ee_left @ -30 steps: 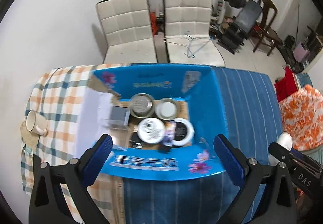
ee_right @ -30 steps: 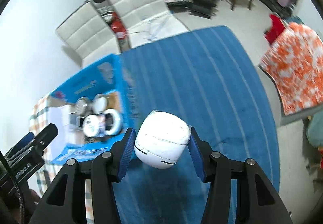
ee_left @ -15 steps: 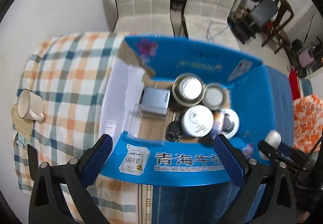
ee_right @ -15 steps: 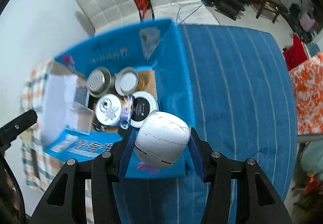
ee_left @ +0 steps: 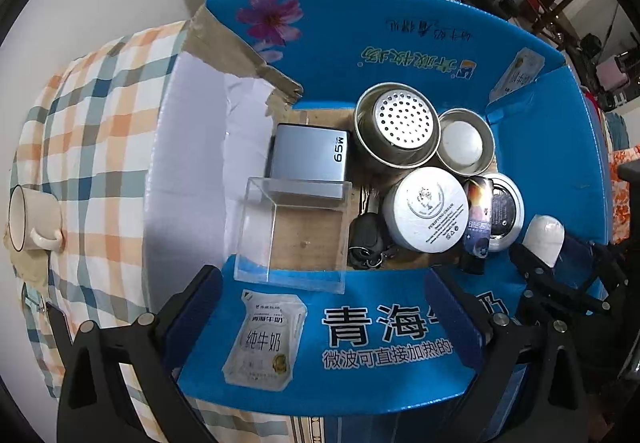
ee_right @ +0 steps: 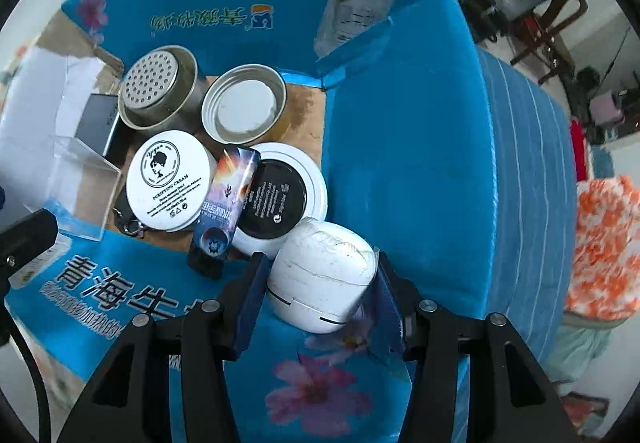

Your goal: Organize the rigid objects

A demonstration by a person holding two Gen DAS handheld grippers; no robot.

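The right gripper [ee_right: 320, 283] pinches a white rounded case [ee_right: 323, 275] between its blue pads, one pad against each side, and holds it above the near right corner of the open blue cardboard box [ee_right: 408, 147], over the printed near flap. The left gripper [ee_left: 320, 317] hangs over the near left part of the same box [ee_left: 360, 43] with its jaws spread wide and nothing between them. On the brown floor of the box, a perforated metal tin [ee_left: 394, 123] stands at the far edge with a smaller open tin [ee_left: 464, 143] touching its right side. In front of them sits a white cream jar [ee_left: 426, 209], and to its right a small dark printed box [ee_left: 478, 219] leans over a round white container with a black label [ee_left: 504, 211]. A grey charger block [ee_left: 308, 153] lies toward the left wall, with a clear plastic box [ee_left: 292, 235] just in front of it reaching onto the near flap. A black key fob [ee_left: 366, 239] lies between the clear box and the cream jar. Outside the box, a white mug [ee_left: 30, 217] stands at the left edge of the checked tablecloth [ee_left: 92, 115]; a striped blue cloth [ee_right: 528, 163] covers the table to the right of the box.
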